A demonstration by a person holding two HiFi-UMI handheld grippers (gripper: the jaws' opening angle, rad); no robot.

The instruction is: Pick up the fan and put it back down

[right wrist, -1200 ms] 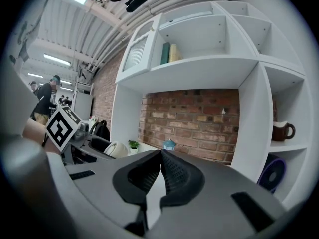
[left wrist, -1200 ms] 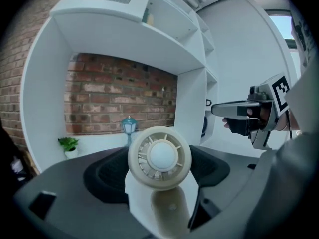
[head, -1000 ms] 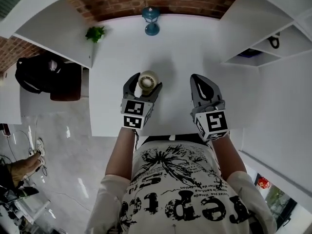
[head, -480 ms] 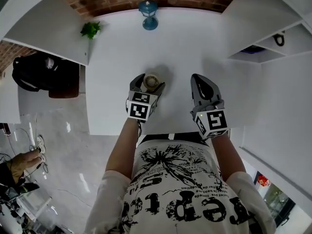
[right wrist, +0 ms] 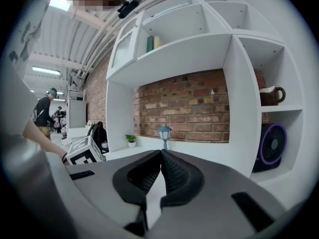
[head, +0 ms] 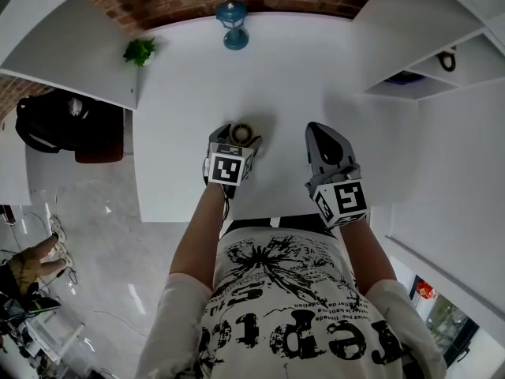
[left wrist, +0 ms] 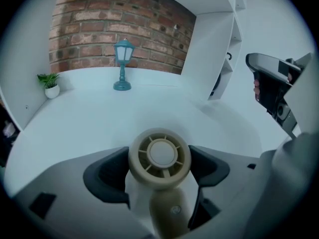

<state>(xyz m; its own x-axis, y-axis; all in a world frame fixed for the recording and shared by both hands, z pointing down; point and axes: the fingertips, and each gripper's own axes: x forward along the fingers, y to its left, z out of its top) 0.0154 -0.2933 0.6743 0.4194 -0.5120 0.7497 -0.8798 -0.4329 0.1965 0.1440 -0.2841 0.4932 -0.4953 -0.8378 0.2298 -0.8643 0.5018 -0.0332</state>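
A small cream hand-held fan (head: 241,132) stands upright between the jaws of my left gripper (head: 238,136), low over the white table (head: 181,93). In the left gripper view its round head (left wrist: 159,158) faces the camera, both dark pads press against its sides, and the handle (left wrist: 169,210) runs down between them. My left gripper (left wrist: 159,171) is shut on the fan. To the right, my right gripper (head: 325,130) hovers near the table's front edge. Its jaws (right wrist: 160,153) meet at the tips with nothing between them.
A teal lantern lamp (head: 233,24) and a small potted plant (head: 139,50) stand at the back of the table by the brick wall. White shelving (head: 426,61) on the right holds a purple fan (right wrist: 271,146) and a mug (right wrist: 271,94). A black bag (head: 59,121) sits left.
The left gripper has come down towards the table with the fan, whose head now looks smaller and more upright. The right gripper has stayed put.
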